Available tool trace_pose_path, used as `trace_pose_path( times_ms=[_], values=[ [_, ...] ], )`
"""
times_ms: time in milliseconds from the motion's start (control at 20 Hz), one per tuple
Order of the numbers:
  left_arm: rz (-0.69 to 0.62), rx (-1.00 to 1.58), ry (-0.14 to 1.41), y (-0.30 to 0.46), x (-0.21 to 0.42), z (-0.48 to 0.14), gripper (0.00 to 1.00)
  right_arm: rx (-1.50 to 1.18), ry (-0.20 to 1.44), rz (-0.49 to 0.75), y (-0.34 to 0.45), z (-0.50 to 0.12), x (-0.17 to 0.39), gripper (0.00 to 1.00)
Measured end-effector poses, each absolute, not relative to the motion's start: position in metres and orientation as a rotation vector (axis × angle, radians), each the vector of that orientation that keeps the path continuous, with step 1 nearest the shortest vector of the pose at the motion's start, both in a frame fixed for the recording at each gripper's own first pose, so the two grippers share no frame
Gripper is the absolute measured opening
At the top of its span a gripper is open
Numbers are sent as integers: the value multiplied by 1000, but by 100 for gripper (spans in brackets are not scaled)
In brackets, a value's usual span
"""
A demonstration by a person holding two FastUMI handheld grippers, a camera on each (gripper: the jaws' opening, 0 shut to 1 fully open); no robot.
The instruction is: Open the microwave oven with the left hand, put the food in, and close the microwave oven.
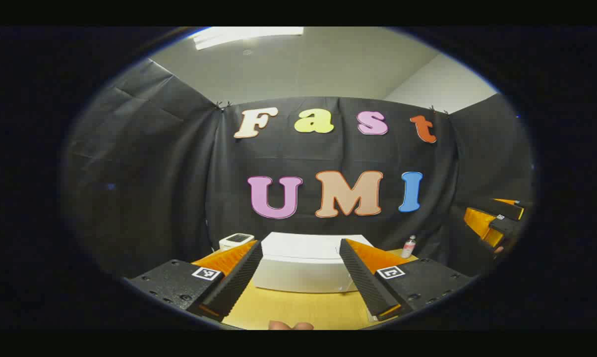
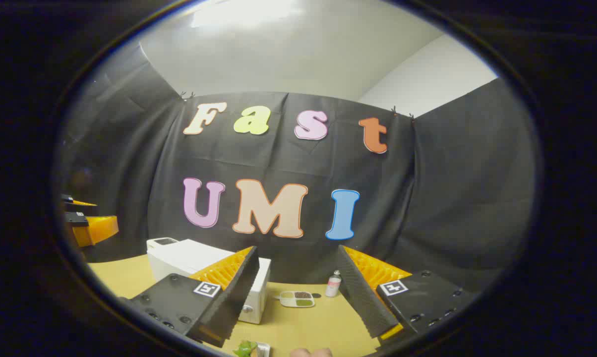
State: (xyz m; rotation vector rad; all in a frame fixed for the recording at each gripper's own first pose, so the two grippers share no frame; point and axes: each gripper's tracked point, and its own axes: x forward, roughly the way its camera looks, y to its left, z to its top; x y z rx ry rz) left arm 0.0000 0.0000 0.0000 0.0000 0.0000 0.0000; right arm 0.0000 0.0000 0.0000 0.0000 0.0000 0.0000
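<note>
While nothing of the task looked done, the left claw (image 1: pixel 301 277) hung spread and empty. Straight ahead of it on the bench (image 1: pixel 298 307) stood the microwave oven (image 1: pixel 303 265), a white box, apparently closed. The right claw (image 2: pixel 296 292) was likewise spread; beyond it lay the food tray (image 2: pixel 297 298), yet to be loaded.

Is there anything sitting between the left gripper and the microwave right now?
Nothing visible. The left gripper is open and faces the white microwave across bare table. The small bottle and the white device stand off to the sides.
</note>
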Motion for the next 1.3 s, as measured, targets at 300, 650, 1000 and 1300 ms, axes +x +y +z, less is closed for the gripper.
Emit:
trace_pose_path(
  times_ms=[300, 650, 1000, 1300],
  values=[
    [2, 21, 7, -9, 2, -2, 98, 26, -7, 2, -14, 1, -1, 97],
    [-20, 64, -2, -20, -4, -1, 98, 17, 8, 23, -14, -4, -2, 96],
    [-20, 76, -3, -27, 0, -2, 99, 20, 6, 16, -14, -4, -3, 97],
    [-28, 79, 0, -31, 8, -8, 98, 26, 40, 20, -11, -15, -1, 97]
  ],
)
